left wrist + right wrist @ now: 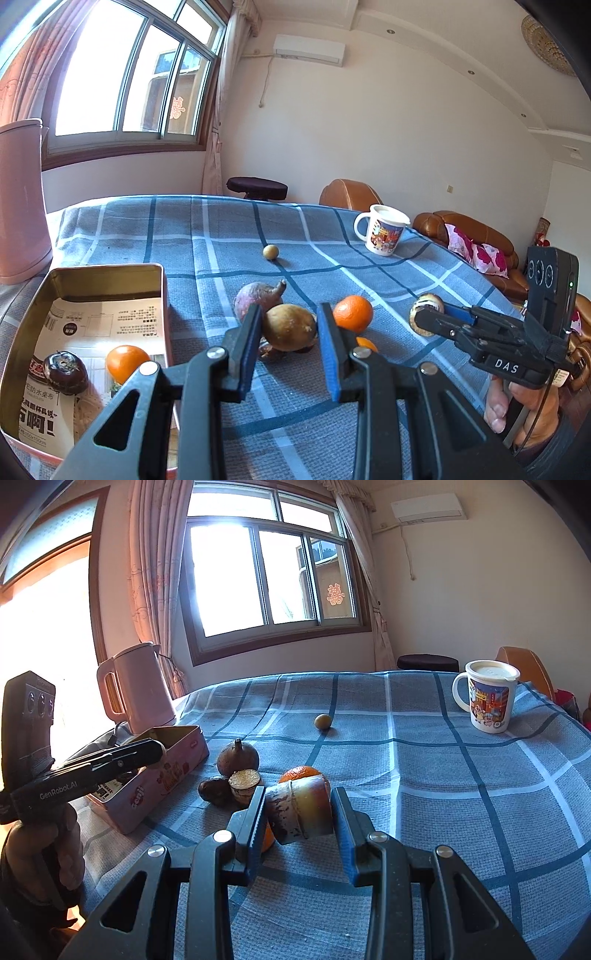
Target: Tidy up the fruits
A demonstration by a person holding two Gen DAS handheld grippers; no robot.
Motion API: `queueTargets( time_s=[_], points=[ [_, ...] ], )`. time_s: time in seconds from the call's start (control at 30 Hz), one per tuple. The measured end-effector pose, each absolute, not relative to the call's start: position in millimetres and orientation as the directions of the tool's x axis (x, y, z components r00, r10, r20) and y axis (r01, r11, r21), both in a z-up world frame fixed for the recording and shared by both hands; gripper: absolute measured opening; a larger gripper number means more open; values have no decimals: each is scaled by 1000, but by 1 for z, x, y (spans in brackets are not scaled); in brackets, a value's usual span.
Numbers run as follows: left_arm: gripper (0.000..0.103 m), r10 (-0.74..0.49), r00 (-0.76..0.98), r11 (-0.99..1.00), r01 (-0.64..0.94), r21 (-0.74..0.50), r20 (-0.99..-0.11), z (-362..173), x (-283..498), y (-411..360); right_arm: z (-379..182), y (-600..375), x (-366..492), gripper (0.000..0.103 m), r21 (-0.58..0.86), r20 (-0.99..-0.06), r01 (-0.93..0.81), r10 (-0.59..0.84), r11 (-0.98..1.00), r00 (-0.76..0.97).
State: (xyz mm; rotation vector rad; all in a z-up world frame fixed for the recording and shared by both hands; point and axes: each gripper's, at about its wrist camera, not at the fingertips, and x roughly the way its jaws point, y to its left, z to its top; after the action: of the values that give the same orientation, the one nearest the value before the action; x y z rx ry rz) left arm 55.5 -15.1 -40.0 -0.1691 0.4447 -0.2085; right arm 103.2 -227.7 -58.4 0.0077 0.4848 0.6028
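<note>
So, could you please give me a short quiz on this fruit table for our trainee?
1. True or false: the left gripper holds the mug.
2. How many fruits lie in the tin?
3. The right gripper is shut on: A a cut cane piece; B the kettle; C the mug.
Key: 1 false, a brown fruit; 2 two, an orange and a dark fruit; 3 A.

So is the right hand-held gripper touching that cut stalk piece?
Touching. The right wrist view shows the right hand-held gripper with a finger pressed against each side of the stalk piece, which it holds clear of the cloth.
</note>
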Motion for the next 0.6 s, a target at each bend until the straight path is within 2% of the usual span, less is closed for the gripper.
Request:
queueTargets(
  time_s=[0.27, 0.6],
  points=[
    [32, -216, 892, 970, 148, -195, -398, -39, 54, -16, -59, -216, 84, 36, 40, -406, -576, 540, 816, 737],
    [32, -183, 910, 980, 137, -145, -373, -36, 47, -23, -55, -221, 72, 36, 35, -333, -600, 576, 799, 747]
  ],
)
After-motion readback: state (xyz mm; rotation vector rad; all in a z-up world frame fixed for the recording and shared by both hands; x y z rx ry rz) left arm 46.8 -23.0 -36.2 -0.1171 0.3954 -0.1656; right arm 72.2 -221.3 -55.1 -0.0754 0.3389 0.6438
